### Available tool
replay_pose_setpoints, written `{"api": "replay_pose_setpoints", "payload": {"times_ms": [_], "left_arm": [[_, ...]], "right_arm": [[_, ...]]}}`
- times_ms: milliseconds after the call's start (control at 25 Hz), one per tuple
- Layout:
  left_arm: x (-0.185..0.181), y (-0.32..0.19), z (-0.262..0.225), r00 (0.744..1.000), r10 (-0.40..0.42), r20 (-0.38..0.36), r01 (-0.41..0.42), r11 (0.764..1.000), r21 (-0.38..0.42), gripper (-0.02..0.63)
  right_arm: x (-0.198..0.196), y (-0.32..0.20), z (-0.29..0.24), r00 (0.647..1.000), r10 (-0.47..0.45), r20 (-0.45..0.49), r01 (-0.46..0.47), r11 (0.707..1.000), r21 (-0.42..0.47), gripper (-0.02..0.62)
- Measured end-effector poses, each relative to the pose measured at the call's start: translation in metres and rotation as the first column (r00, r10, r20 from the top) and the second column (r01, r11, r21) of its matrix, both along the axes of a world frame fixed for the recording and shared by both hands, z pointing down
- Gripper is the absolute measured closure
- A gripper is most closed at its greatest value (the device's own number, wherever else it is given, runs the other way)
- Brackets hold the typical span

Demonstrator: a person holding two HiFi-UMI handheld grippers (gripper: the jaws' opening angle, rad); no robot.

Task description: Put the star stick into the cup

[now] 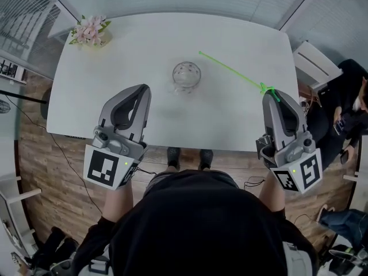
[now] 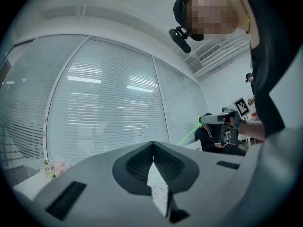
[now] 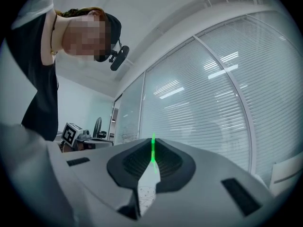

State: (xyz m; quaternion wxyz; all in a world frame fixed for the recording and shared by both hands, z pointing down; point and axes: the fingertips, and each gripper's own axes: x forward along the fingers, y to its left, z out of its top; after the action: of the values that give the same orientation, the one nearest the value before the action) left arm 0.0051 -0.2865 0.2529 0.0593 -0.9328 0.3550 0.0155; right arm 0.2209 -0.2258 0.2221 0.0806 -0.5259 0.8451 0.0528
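right gripper [image 1: 270, 92] jaws pinch green star stick [image 1: 230, 69] near cup [image 1: 187, 76].

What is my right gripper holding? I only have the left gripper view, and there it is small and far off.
Observer: The right gripper has its jaws shut on the green star stick; its own view shows that.
Operator: Where is the cup?
Observer: In the head view the clear cup stands upright in the middle of the table, beyond both grippers.
Operator: Is the stick in it?
Observer: No. Its free end shows just beyond the cup's right rim, outside the cup.
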Motion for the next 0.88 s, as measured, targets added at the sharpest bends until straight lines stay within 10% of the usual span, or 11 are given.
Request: {"api": "replay_pose_setpoints", "payload": {"times_ms": [880], "left_arm": [[-0.009,0.018,0.015,0.988,-0.144,0.045,0.146,0.989,-0.037,0.595]], "right_arm": [[-0.025,-0.037,0.057,0.977,-0.213,0.014,0.214,0.97,-0.112,0.572]]}}
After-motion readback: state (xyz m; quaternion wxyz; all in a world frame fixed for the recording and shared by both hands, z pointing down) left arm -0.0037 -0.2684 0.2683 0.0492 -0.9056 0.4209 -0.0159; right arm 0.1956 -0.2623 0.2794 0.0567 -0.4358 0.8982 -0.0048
